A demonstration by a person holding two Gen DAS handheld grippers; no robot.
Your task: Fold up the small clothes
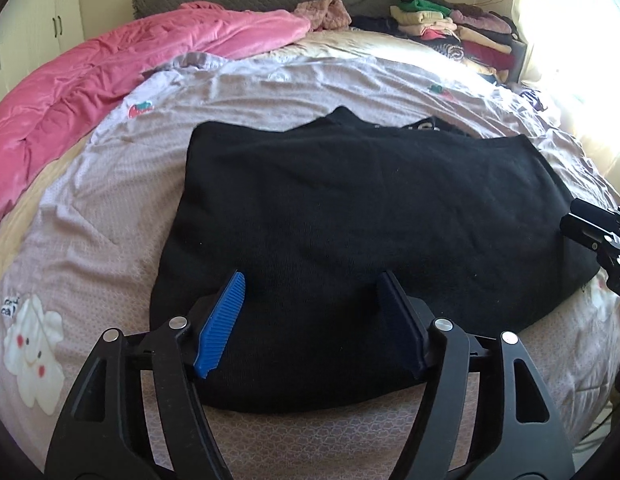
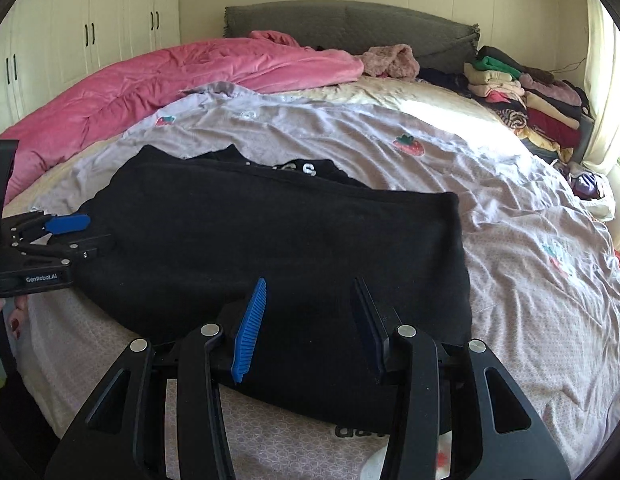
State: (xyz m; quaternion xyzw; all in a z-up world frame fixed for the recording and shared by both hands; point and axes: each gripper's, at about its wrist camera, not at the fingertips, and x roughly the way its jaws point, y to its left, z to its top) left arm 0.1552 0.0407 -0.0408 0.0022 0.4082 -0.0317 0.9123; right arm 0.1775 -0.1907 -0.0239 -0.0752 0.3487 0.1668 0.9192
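Note:
A black garment [image 1: 350,200] lies folded flat on the lilac bed sheet [image 1: 109,200], with white letters [image 2: 297,168] showing at its far edge. My left gripper [image 1: 312,280] hovers over the garment's near edge, jaws open, with no cloth pinched between the blue pads [image 1: 221,320]. My right gripper [image 2: 311,284] stands open in the same way over the near edge of the black garment [image 2: 269,220], further right. Each gripper shows in the other's view: the left gripper [image 2: 87,236] at the garment's left side, the right gripper [image 1: 570,220] at its right side.
A pink quilt [image 1: 109,64] is bunched along the left and back of the bed. Stacks of folded clothes [image 1: 462,28] sit at the back right by the window. A grey headboard [image 2: 350,24] and white wardrobe doors [image 2: 89,32] stand behind. A hand [image 2: 17,316] holds the left gripper.

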